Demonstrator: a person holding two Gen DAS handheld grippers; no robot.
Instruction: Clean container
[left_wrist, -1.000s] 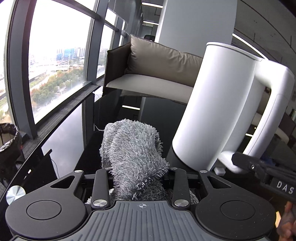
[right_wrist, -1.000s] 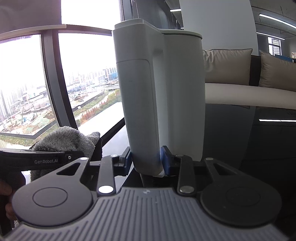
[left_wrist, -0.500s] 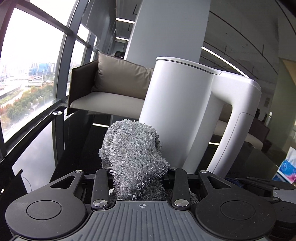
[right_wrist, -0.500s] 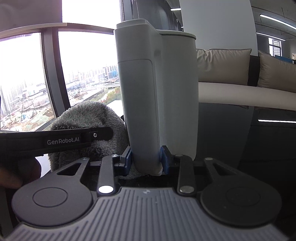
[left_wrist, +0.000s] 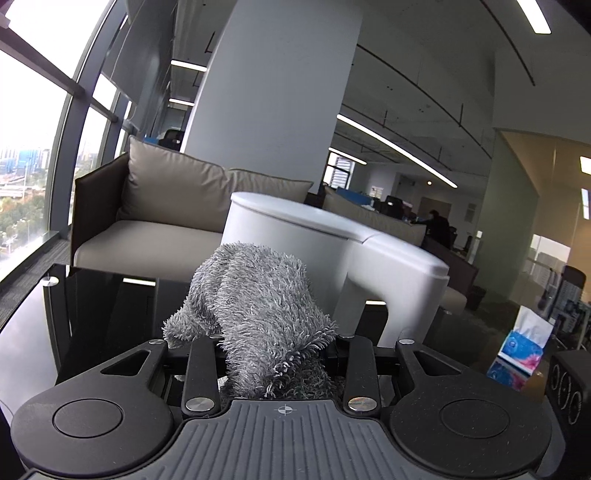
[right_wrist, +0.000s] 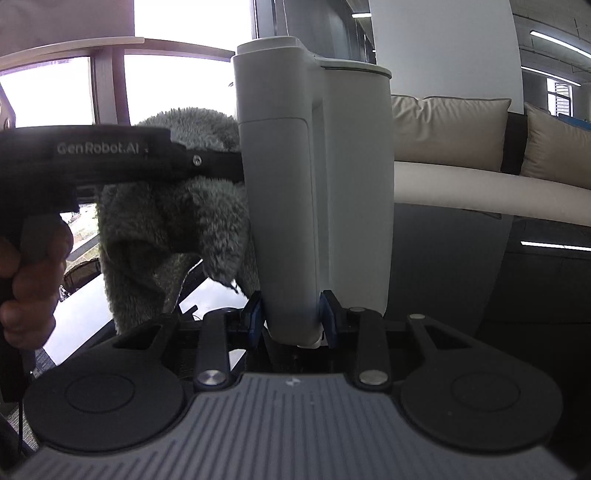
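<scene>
A tall white container with a big side handle stands upright over the glossy black table. My right gripper is shut on the lower end of that handle, blue pads on both sides. A shaggy grey cloth bulges out of my left gripper, which is shut on it. In the left wrist view the container rises just behind the cloth, its lid and handle showing. From the right wrist view the cloth presses against the container's left side.
A beige sofa with cushions stands beyond the table, in front of a large white column. Windows run along the left. A tissue pack sits at the table's right. A hand holds the left gripper's grip.
The left gripper with the cloth has risen and come in against the container's side. The right gripper keeps its hold on the handle, almost still.
</scene>
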